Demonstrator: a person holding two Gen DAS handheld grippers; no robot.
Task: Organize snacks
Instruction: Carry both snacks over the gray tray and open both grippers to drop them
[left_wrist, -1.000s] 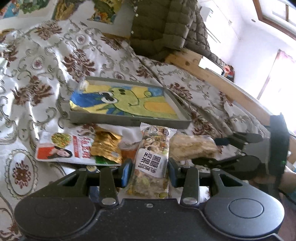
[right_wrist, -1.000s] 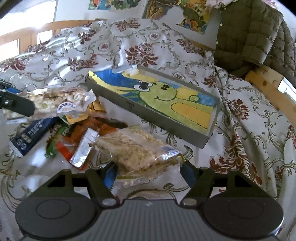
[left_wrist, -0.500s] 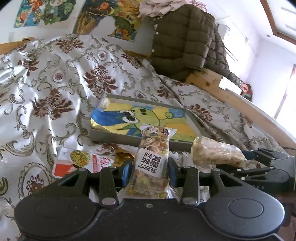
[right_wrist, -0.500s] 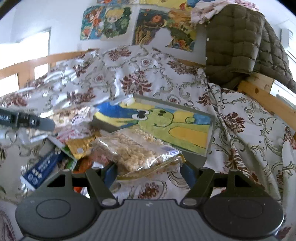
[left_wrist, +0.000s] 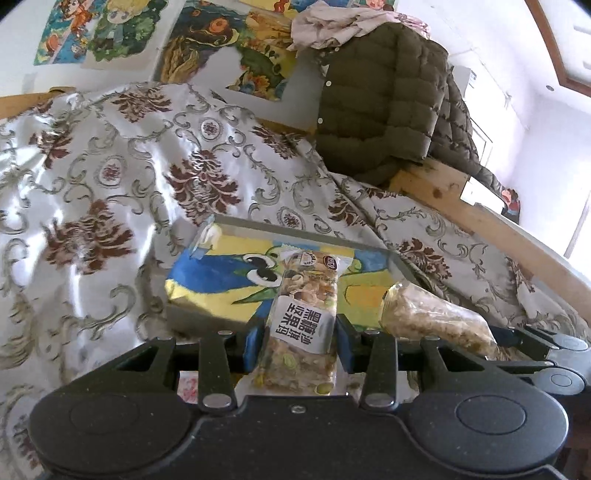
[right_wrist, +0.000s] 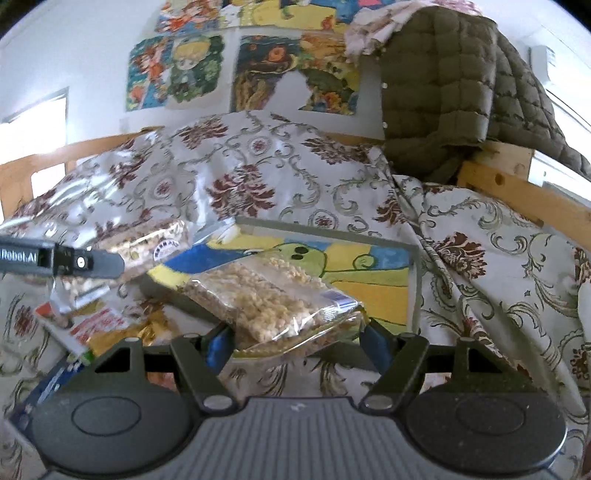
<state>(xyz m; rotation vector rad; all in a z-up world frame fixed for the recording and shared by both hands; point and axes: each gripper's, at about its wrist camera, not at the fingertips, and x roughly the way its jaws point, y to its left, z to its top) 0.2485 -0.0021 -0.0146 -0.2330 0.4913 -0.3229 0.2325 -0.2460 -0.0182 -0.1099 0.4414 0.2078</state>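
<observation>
Nut bar (left_wrist: 303, 325) in clear wrapper, upright, clamped in left gripper (left_wrist: 300, 341). Puffed-rice cake pack (right_wrist: 273, 302), tilted, clamped in right gripper (right_wrist: 295, 338). Both near gray tray (right_wrist: 413, 273).

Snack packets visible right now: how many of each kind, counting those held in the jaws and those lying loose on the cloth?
Clear-wrapped nut bar with white label, in the left jaws: 1
Clear bag of puffed rice cakes, in the right jaws: 1
Red-and-white flat pouch, on the cloth: 1
Gold foil packet, on the cloth: 1
Blue packet, on the cloth: 1
Total: 5
</observation>
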